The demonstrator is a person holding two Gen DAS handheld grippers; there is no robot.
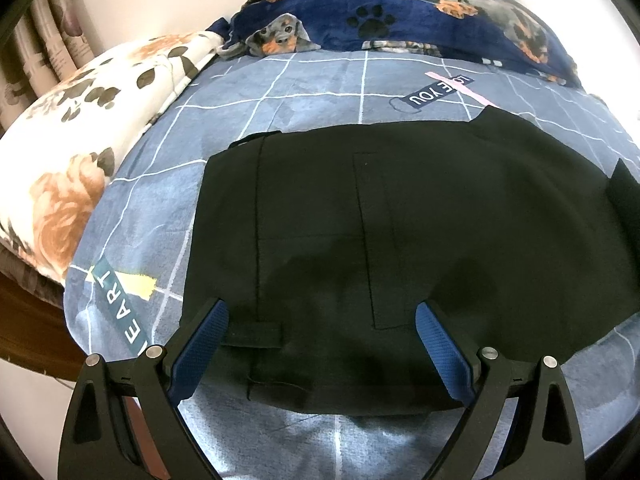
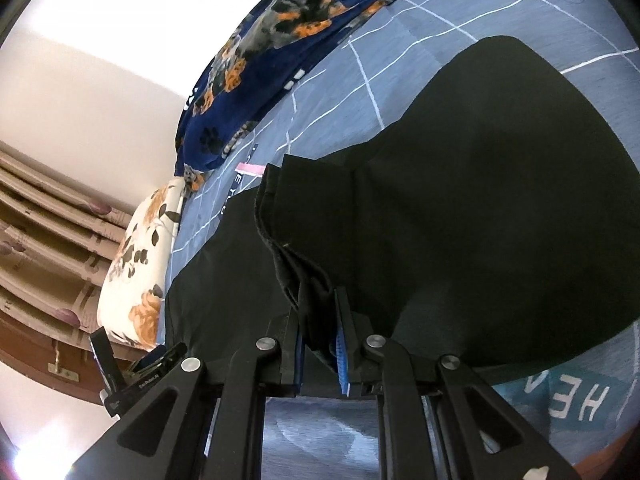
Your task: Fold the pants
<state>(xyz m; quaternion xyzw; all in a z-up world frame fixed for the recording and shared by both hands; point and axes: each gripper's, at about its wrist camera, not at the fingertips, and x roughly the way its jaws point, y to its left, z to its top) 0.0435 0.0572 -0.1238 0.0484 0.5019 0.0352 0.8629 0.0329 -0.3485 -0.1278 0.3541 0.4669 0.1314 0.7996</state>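
- Gripper duty first: your right gripper (image 2: 318,344) is clenched on a bunched edge of the black pants (image 2: 460,208), the cloth pinched between its blue pads (image 2: 341,356) and lifted off the bed so that it drapes back down from the jaws.
- Your left gripper (image 1: 322,344) is released, its blue fingers (image 1: 200,354) spread wide and hovering above the near edge of the pants (image 1: 400,220), with a belt loop (image 1: 256,335) lying just beside the left finger; you cannot tell whether the tips touch the cloth.
- You are working over a bed covered with a grey-blue sheet (image 1: 168,200) crossed by thin white lines and printed with word labels.
- Most of the pants lie flat across the middle of that sheet, seams and a pocket outline visible on the top layer; only the end in your right gripper is raised.
- Along the far side you have a navy blanket (image 1: 400,12) printed with dogs and paw marks, bunched against the pale wall.
- Beside it, at the left end of the bed, sits a white floral pillow (image 1: 80,132).
- Past the pillow hangs a striped curtain (image 1: 36,48).
- In the right wrist view, part of your left gripper (image 2: 132,372) shows at the lower left edge of the pants.
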